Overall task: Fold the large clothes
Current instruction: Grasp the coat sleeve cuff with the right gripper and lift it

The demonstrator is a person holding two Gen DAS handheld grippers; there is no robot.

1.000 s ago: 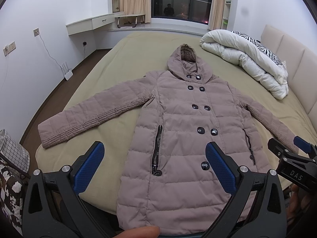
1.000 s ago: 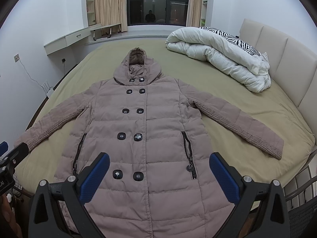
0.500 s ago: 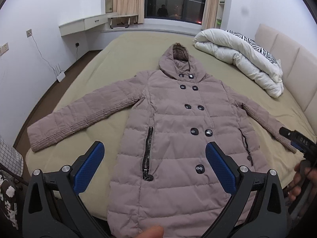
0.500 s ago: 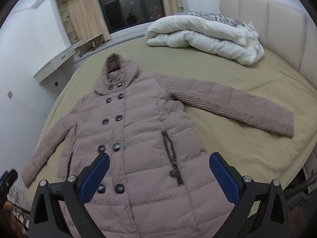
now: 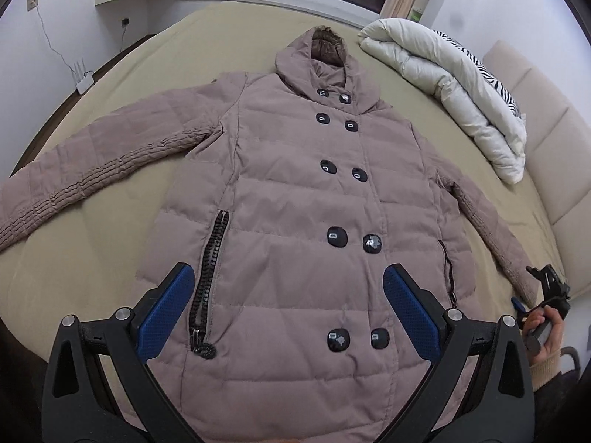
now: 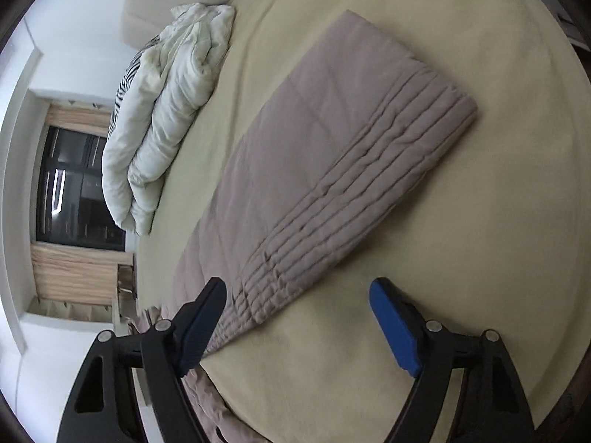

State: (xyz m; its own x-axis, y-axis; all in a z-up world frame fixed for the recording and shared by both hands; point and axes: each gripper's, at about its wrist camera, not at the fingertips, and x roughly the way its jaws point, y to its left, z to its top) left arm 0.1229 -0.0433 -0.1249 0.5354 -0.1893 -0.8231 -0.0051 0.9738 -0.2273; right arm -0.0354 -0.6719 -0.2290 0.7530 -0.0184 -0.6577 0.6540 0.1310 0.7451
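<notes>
**Right tongs swing out to the coat's sleeve**

The right tongs (image 6: pixel 297 310) have rolled sideways and dropped toward the right sleeve (image 6: pixel 354 155), jaws closing on nothing yet. The left tongs (image 5: pixel 288 306) hover wide open and empty over the coat (image 5: pixel 314 221), spread flat on the bed (image 5: pixel 122 265); a sleeve fold looks imminent.

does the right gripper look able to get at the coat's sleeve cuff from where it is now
Probably yes: the right gripper, jaws closing but empty, hovers beside the sleeve cuff, which lies flat and uncovered on the bed.
</notes>
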